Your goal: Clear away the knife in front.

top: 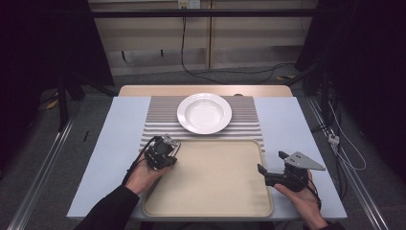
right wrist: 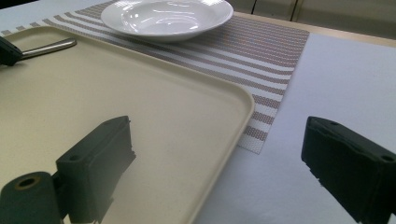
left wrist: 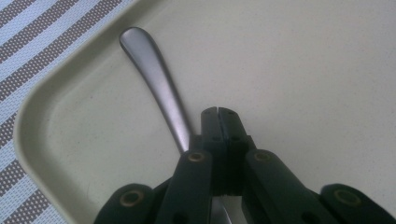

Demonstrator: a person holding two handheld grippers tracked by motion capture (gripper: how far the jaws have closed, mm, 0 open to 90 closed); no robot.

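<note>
Spoon handle [left wrist: 159, 84] lies in the tray's [top: 210, 203] far-left corner, clamped by the left gripper's [left wrist: 219, 116] closed fingers but apparently not yet lifted; right gripper [right wrist: 219, 154] waits with fingers apart, plate [top: 204, 113] empty beyond.

In the left gripper view, the left gripper [left wrist: 219, 114] is covering the lower end of the metal handle [left wrist: 156, 79], so whether it is a spoon or fork cannot be told. In the right gripper view, the same handle [right wrist: 49, 46] is running off at nine o'clock, and the plate [right wrist: 168, 18] is being cropped at twelve o'clock. In the high view, the person's forearms are leaving the frame at six o'clock.
</note>
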